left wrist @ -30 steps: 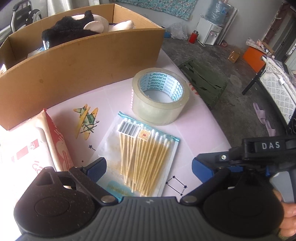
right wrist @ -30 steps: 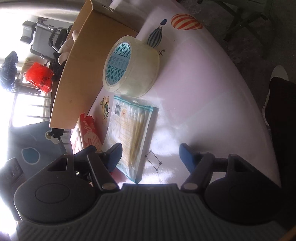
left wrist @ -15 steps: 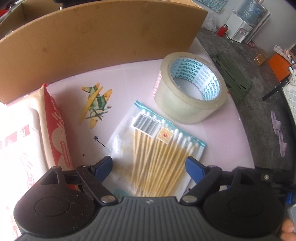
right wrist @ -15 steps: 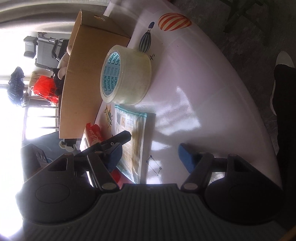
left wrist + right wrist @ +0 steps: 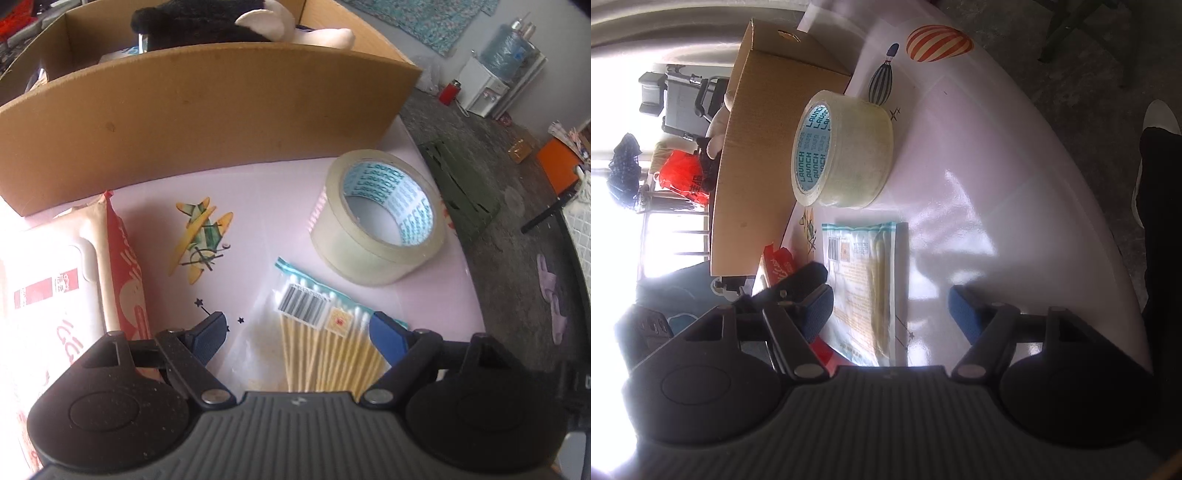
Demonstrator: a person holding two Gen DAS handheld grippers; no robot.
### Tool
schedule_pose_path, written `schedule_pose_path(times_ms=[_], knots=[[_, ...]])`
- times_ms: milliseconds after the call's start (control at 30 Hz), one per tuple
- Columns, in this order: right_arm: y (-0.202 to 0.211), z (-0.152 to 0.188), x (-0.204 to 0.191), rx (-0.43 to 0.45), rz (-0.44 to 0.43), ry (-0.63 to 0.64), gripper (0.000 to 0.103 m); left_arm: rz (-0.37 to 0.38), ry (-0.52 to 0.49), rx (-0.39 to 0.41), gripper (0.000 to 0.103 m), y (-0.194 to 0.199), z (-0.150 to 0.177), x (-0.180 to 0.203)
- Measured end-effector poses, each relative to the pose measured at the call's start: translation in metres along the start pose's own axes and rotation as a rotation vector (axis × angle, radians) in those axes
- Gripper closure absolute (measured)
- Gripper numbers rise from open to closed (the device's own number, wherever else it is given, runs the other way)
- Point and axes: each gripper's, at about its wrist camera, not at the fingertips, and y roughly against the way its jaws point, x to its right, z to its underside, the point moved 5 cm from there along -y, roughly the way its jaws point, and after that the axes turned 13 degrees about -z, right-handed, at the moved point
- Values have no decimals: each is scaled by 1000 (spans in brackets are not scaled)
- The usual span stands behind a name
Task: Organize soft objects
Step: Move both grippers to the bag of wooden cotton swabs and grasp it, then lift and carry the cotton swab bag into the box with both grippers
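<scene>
A clear bag of cotton swabs (image 5: pixel 325 354) lies flat on the pink table (image 5: pixel 258 206). My left gripper (image 5: pixel 299 334) points down over it, open, one blue pad on each side of the bag and neither pressing on it. My right gripper (image 5: pixel 891 308) hovers low beside the same bag (image 5: pixel 864 273); its jaws are opening and grip nothing. A left gripper finger (image 5: pixel 801 280) shows just above the right one's left pad. A black-and-white plush toy (image 5: pixel 221 18) lies in the cardboard box (image 5: pixel 184 110). A white-and-red wipes pack (image 5: pixel 55 295) rests at the left.
A roll of clear tape (image 5: pixel 376 218) stands on the table just beyond the bag, near the box's front wall (image 5: pixel 750 166). The table's rounded edge (image 5: pixel 1108 221) runs along the right, with floor below it. A person's dark trouser leg (image 5: pixel 1160 221) is at the far right.
My left gripper has come down over the swab bag and rolled, and its jaws have narrowed around it. The right gripper has hardly moved; the left gripper's finger has entered its view.
</scene>
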Motion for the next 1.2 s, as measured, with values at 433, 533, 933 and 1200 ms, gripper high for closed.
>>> schedule_pose_path(times_ms=[433,533,933,1200], knots=[[8,-1,9,10,-45,-51,31,149,-83,-119,14,-1,47,21],[7,4,4,-15,-13,11,31,192,-82,-89,15,3,61,23],[-19,30,-31,-68,186,384,61,233,-59,-34,57,8,84,25],[-16,37,-23,-97,200,354,86,358,81,-93,79,2,91,15]])
